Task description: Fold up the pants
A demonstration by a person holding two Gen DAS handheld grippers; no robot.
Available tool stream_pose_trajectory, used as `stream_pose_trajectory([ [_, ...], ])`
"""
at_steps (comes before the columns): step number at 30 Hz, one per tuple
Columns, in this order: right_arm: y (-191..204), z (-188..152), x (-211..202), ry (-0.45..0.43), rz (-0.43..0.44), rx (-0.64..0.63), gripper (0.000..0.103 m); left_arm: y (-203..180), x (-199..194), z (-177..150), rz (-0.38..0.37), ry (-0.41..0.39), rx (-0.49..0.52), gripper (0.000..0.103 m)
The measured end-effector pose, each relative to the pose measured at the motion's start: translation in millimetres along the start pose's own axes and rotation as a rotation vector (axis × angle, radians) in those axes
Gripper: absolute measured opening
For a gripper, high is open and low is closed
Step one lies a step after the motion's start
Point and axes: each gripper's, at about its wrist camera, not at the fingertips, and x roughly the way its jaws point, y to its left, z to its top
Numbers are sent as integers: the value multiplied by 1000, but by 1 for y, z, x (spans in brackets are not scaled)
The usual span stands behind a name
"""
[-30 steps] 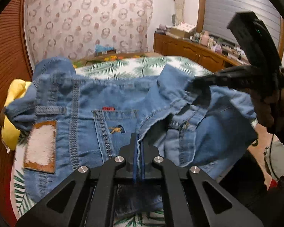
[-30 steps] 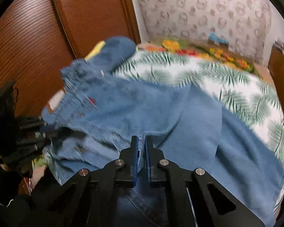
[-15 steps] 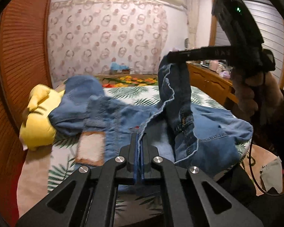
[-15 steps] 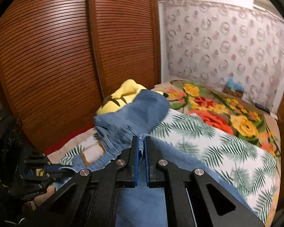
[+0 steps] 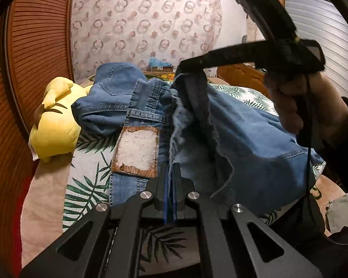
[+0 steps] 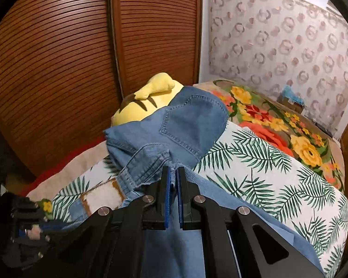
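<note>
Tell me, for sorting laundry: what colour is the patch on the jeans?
White with a brown border, clearest in the left wrist view.

Right gripper (image 5: 185,66) tips motion-blurred in left wrist view, can't see the pads there. Left gripper (image 6: 27,229) a dark blur at right view's left edge, mostly cut off. Jeans (image 5: 243,139) lower legs run out of frame behind the gripper bodies. Plush toy (image 6: 148,99) half buried under denim. Patch (image 5: 136,150) lettering unreadable.
</note>
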Motion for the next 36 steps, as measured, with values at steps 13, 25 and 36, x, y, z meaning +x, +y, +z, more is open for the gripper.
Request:
stream_pose_trajectory([
  [13, 13, 6, 23, -19, 32, 17, 10, 8, -15, 11, 4, -60, -28, 45],
  [25, -35, -52, -56, -54, -23, 83, 47, -16, 0, 14, -50, -48, 14, 49],
  [36, -94, -201, -75, 46, -167, 258, 47, -24, 32, 3, -29, 49, 24, 40],
])
